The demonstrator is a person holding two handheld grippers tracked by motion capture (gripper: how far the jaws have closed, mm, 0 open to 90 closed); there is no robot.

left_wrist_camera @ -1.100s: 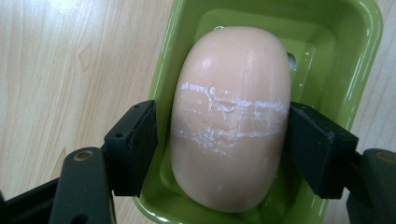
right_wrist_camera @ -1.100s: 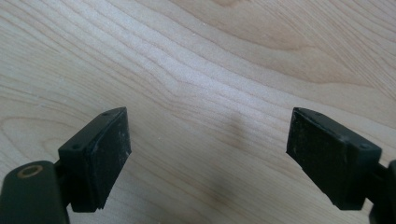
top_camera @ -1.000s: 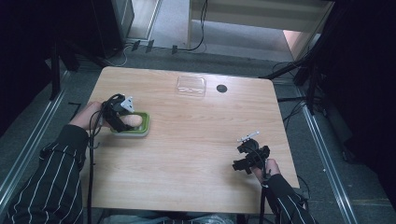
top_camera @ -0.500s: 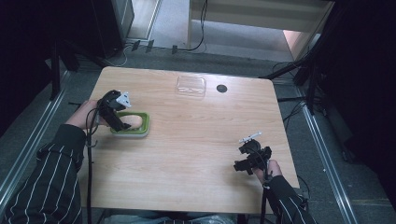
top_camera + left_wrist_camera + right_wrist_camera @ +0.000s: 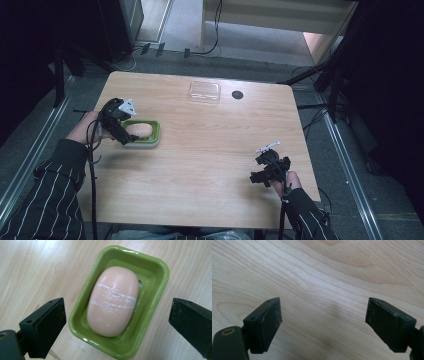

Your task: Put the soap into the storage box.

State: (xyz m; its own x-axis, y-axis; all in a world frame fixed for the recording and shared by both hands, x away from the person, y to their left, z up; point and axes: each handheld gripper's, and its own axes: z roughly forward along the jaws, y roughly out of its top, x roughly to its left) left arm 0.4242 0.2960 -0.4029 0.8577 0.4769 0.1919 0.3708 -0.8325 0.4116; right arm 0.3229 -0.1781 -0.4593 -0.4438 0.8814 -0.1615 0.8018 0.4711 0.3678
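Observation:
A green soap dish (image 5: 154,134) (image 5: 160,272) sits at the table's left side with a pale pink bar of soap (image 5: 140,130) (image 5: 113,301) lying in it. White streaks cross the soap's top. My left gripper (image 5: 122,131) (image 5: 117,322) hovers just over the dish, open, its jaws standing wide on either side of the dish and touching nothing. My right gripper (image 5: 257,175) (image 5: 323,325) is near the table's front right, open above bare wood with nothing between its jaws.
A clear plastic lid or tray (image 5: 204,92) lies at the table's far middle, beside a small dark round hole (image 5: 237,94). The wooden table (image 5: 215,150) has open room between the two grippers. Cables and stands lie on the floor beyond.
My left gripper has drawn back toward the left edge of the dish, uncovering more of the soap. The right gripper has barely moved.

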